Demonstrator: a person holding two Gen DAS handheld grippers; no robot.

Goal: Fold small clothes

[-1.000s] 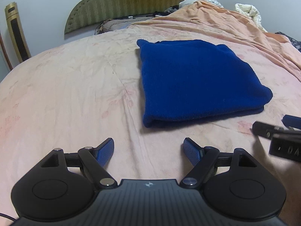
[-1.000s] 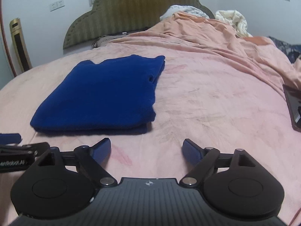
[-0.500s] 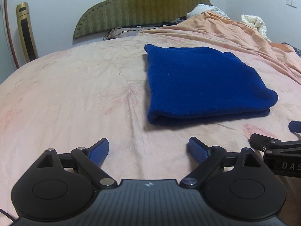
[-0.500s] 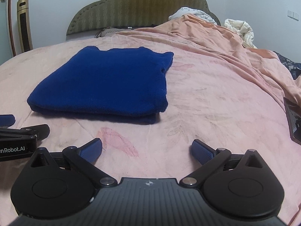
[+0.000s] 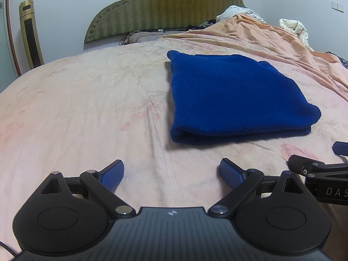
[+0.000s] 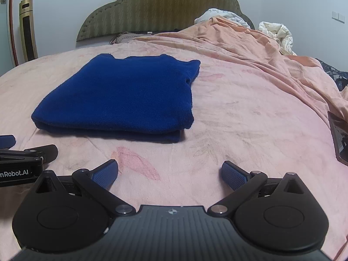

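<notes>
- A blue garment (image 5: 235, 95) lies folded into a thick, flat rectangle on a bed covered by a pale pink sheet (image 5: 87, 108).
- Its folded edge faces both cameras, with the layers stacked one on the other.
- The left gripper (image 5: 171, 174) hovers above bare sheet, short of the garment's near edge. Its jaws are opening, already spread wide, with nothing between them.
- The right gripper (image 6: 169, 171) hovers beside it, also short of the garment. Its jaws are spread wide and hold nothing.
- Neither gripper touches the garment.
- In the left view the garment sits ahead and to the right; in the right view it sits ahead and to the left (image 6: 121, 95).
- A rumpled orange blanket (image 6: 250, 50) is heaped along the far right of the bed.
- A green padded headboard (image 5: 163, 6) stands against a white wall at the far end.
- A dark flat device (image 6: 339, 137) lies on the sheet at the right edge of the right view.
</notes>
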